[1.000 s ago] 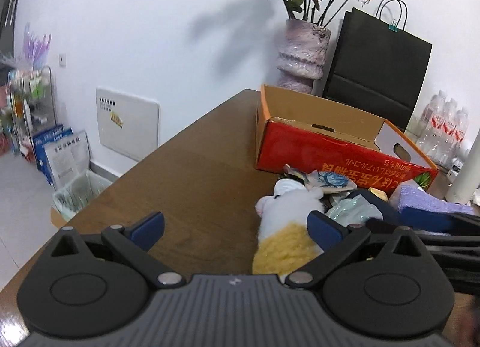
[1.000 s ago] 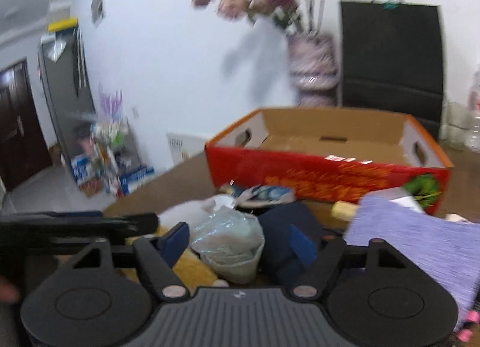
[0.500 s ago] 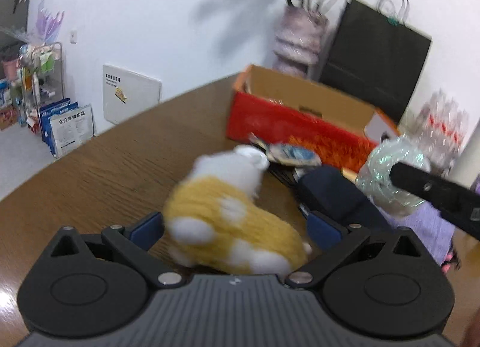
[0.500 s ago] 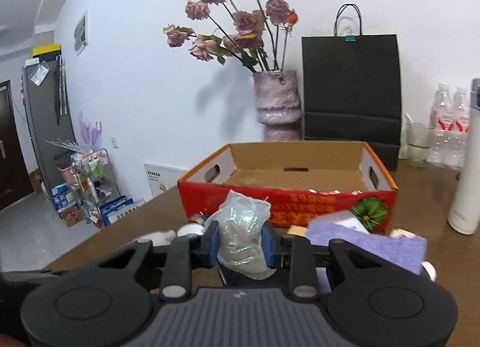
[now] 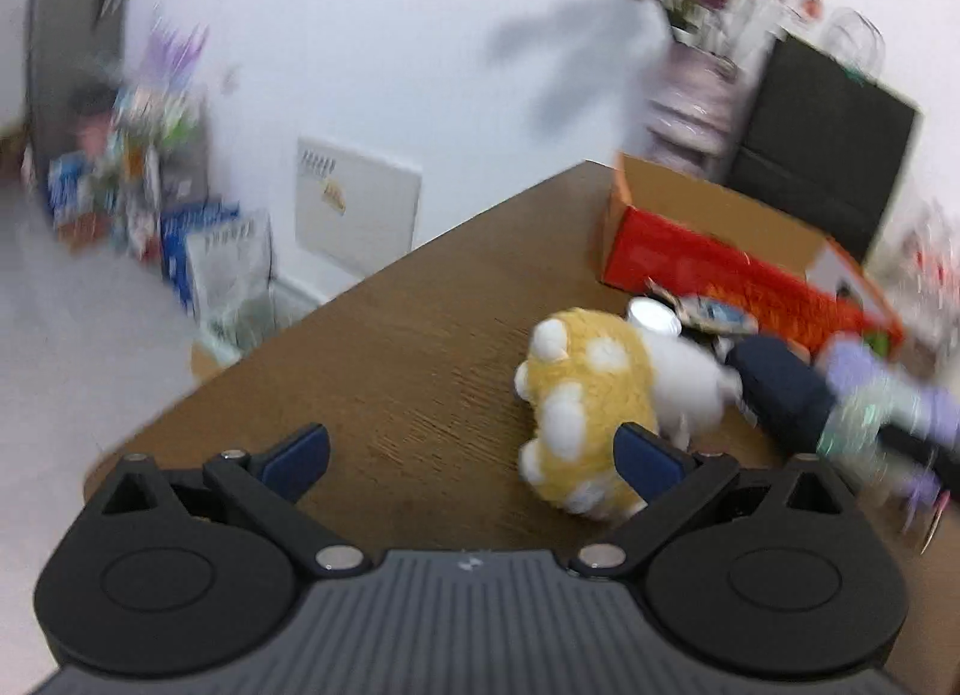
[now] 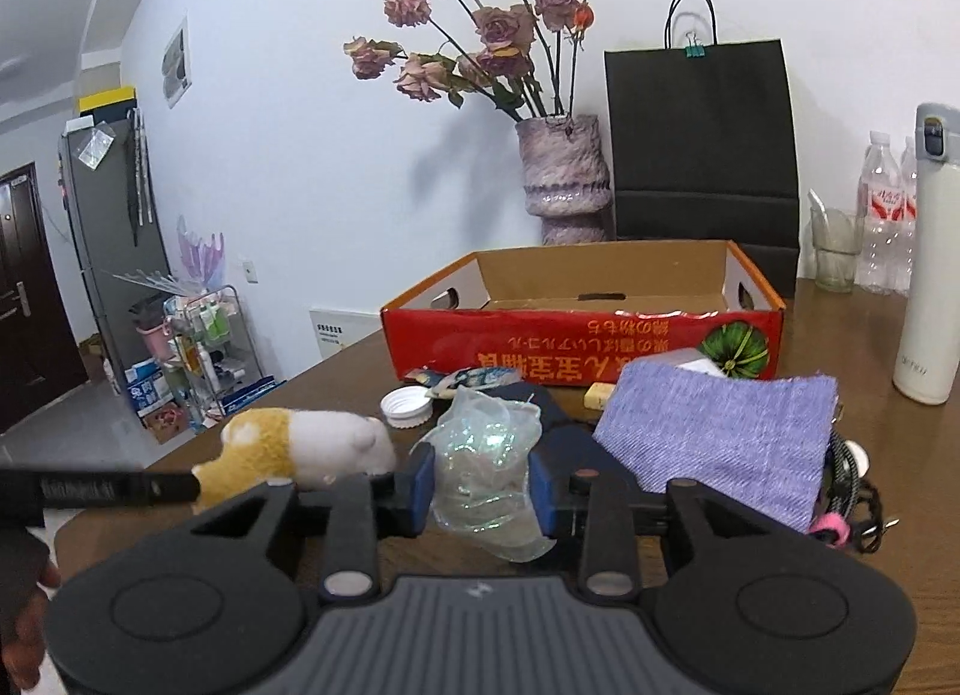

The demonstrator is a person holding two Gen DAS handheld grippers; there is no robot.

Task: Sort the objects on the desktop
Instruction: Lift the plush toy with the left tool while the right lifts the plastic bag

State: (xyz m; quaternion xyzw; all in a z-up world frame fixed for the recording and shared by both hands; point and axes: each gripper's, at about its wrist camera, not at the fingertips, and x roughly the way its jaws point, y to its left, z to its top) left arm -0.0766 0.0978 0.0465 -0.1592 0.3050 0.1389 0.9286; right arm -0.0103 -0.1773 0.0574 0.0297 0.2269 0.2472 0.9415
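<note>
My right gripper (image 6: pixel 480 485) has its blue pads pressed on a crumpled clear iridescent bag (image 6: pixel 486 455) above the clutter, and its jaws are opening slightly. A yellow and white plush toy (image 5: pixel 585 395) lies on the brown table. My left gripper (image 5: pixel 471 449) is open just in front of the plush toy, whose rear end is at the right finger. In the right wrist view the plush toy (image 6: pixel 300 446) lies left of the bag, with a left gripper finger (image 6: pixel 96 491) beside it. An open red cardboard box (image 6: pixel 576 344) stands behind. The left wrist view is blurred.
A purple cloth (image 6: pixel 720 437), a dark blue pouch (image 5: pixel 780 389), a white cap (image 6: pixel 408 407) and cables (image 6: pixel 852 509) lie before the box. Behind stand a vase (image 6: pixel 564 179), a black paper bag (image 6: pixel 702 137), water bottles (image 6: pixel 882 215), a glass (image 6: pixel 834 251) and a white flask (image 6: pixel 927 257).
My right gripper closed on the clear bag and raised it off the pile. My left gripper swung left, so the plush toy went from between its fingers to the right finger.
</note>
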